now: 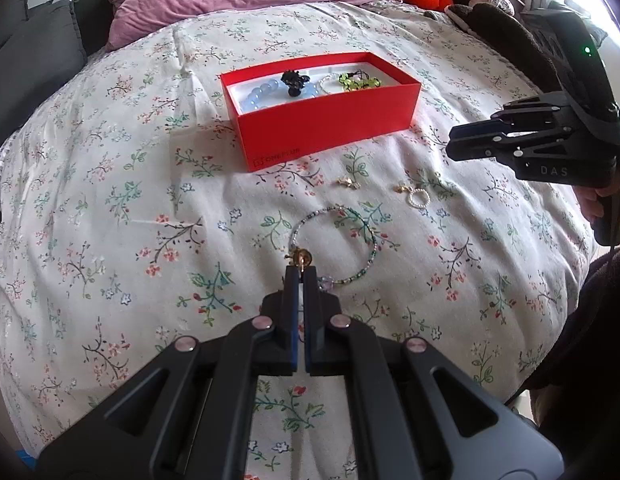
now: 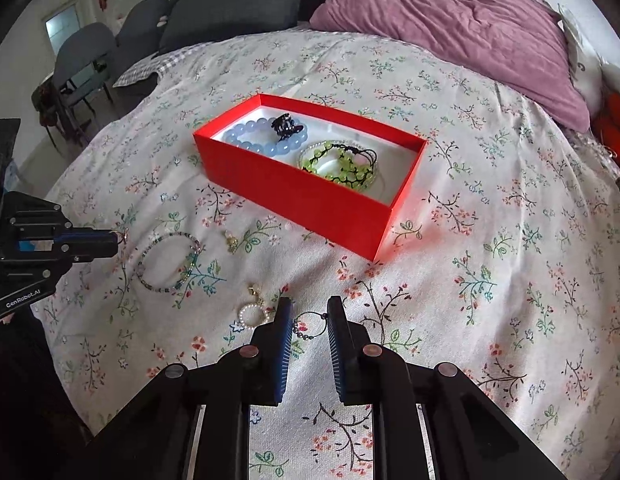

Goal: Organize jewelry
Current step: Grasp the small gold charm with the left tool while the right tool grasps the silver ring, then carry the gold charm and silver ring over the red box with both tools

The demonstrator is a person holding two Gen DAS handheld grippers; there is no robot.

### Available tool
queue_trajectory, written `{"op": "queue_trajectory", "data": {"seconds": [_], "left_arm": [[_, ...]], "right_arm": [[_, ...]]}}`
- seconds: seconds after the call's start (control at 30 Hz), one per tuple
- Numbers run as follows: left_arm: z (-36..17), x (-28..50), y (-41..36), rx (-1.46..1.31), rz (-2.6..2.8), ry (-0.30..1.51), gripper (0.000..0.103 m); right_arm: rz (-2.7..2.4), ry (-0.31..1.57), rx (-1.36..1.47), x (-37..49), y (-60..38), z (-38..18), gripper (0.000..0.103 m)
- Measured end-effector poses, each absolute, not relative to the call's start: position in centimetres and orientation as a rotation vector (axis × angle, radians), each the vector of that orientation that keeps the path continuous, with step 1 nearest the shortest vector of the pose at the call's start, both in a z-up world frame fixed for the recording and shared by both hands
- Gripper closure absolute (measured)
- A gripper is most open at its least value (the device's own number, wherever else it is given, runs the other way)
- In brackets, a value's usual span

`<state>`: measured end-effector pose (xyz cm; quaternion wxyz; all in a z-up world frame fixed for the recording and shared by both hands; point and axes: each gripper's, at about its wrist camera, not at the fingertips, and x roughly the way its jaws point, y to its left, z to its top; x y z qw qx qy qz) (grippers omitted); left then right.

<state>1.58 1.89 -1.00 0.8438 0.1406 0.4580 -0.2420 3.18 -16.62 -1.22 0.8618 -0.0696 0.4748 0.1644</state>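
Left wrist view showed the left gripper [image 1: 301, 274] clenched on the small gold clasp of the beaded bracelet [image 1: 366, 240], whose loop lay flat on the floral bedspread [image 1: 109, 240], trailing ahead and to the right of the fingertips. The red box [image 1: 322, 128] sat further ahead, up the bed, its long side running across the view, so the carry would go straight forward and slightly right; the left gripper looked the nearer one for this piece.

Right wrist view showed the right gripper [image 2: 307, 312] released, jaws standing apart over a thin ring of dark beads [image 2: 310, 326] on the cloth. Just to its left lay a pearl ring with a gold charm [image 2: 251, 312], and beyond that a small gold earring [image 2: 231, 240] near the box wall. Inside the box were a blue bead bracelet [image 2: 249, 140], a black clip [image 2: 285, 124] and a green bead bracelet [image 2: 342, 164].

Whether the clasp was lifted clear of the cloth could not be told. The dark bead ring was partly hidden by the right fingers, and the earring was too small to make out in detail.
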Motion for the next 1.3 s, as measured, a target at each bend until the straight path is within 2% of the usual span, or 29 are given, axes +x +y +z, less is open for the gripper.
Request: {"op": "queue_trajectory", "data": {"seconds": [0.83,1.3], "left_arm": [[3.4,7.9,-0.3,0.151,-0.421,0.948,0.101],[2.7,12.2,-2.9,0.03,-0.379,0.98,0.101]], "right_arm": [[0.243,0.952,-0.01,6.8,-16.9,3.3,0.085],[0.182,0.96,0.06,10.5,-16.5,3.1,0.085]]}}
